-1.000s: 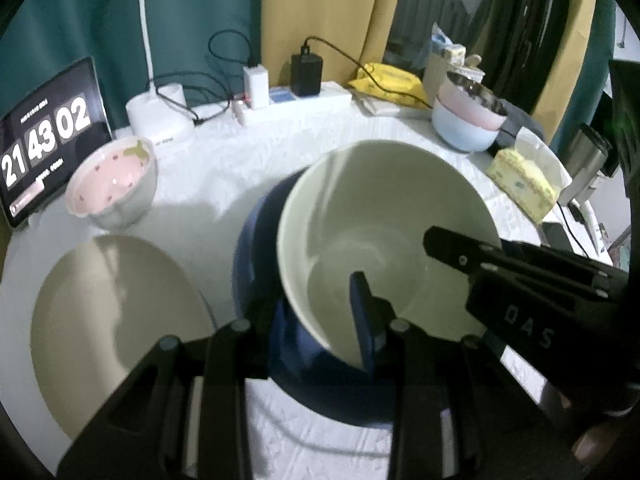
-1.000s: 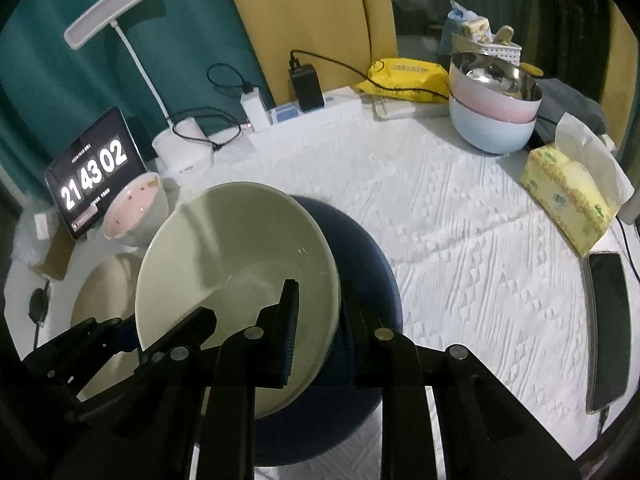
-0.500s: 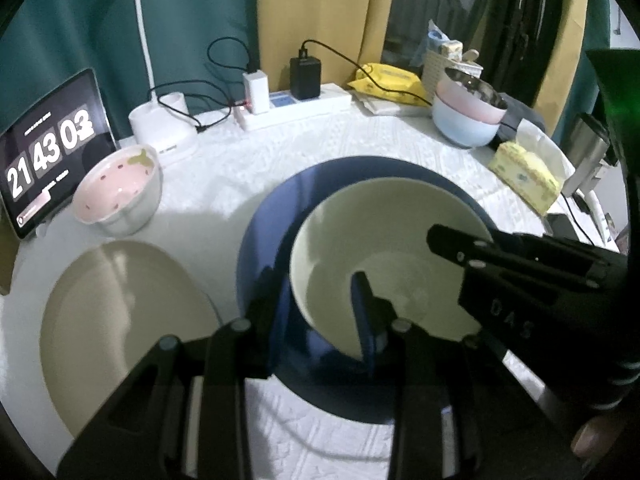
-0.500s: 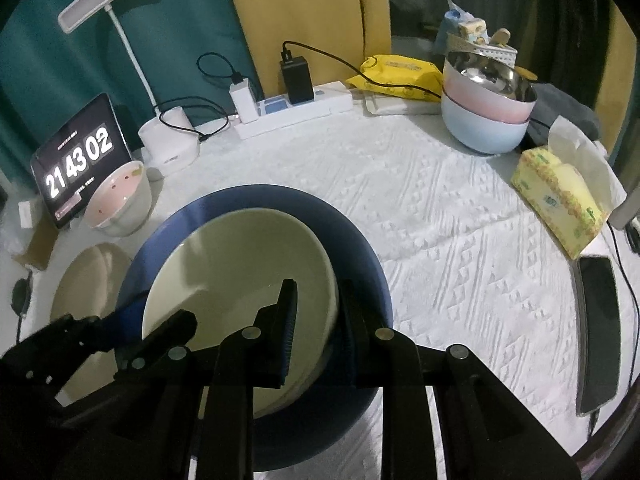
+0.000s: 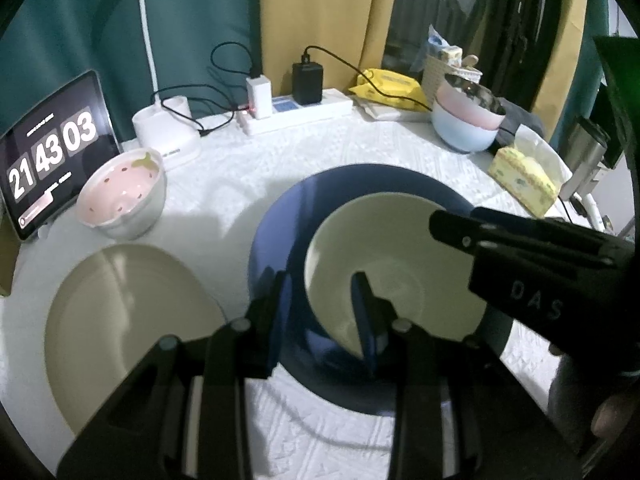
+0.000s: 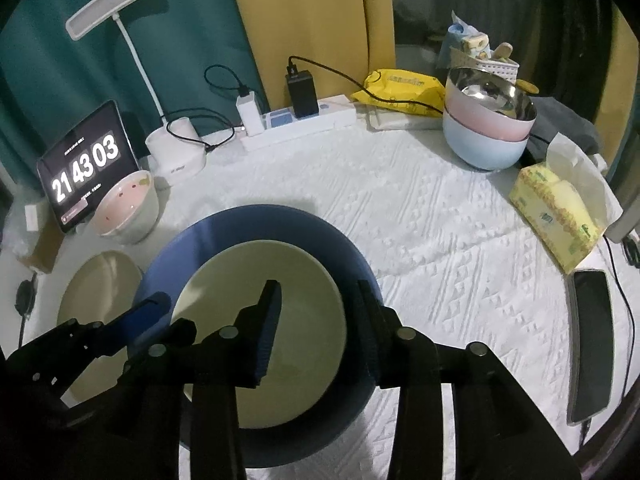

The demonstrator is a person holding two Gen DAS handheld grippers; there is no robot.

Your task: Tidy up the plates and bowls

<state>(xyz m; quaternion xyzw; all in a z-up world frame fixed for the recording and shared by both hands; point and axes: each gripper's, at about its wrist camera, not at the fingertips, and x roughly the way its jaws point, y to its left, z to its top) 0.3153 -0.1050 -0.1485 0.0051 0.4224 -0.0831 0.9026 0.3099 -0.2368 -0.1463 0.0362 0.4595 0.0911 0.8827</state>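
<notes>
Right gripper (image 6: pixel 316 320) parted over cream bowl (image 6: pixel 280 304)

cream bowl (image 5: pixel 396 280) sitting inside the big blue plate (image 5: pixel 280 232), left tool (image 5: pixel 324 312) straddling the bowl's near rim, right tool (image 5: pixel 532 264) poking in from the right over it, beige plate (image 5: pixel 120 320) beside on the counter (image 5: pixel 360 152), pink strawberry bowl (image 5: pixel 124 196) near the clock tablet (image 5: pixel 52 152)

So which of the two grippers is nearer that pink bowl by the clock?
Left. The left gripper is at the cream bowl's rim nearest the pink bowl; the right gripper is at its far rim.
</notes>
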